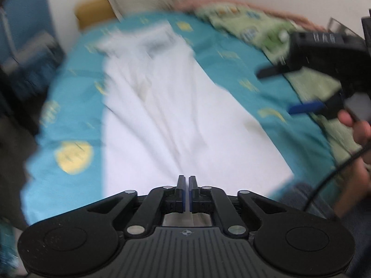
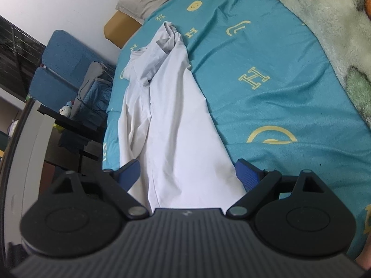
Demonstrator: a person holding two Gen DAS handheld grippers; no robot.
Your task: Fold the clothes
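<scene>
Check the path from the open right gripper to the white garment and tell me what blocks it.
Nothing visible blocks it. The right gripper has its fingers spread over the near end of the white garment, which lies on the teal bedsheet. The green blanket lies off to the side.

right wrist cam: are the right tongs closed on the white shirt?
No: the right tongs stand wide open, their blue fingers spread to either side of the white shirt without pinching it.
</scene>
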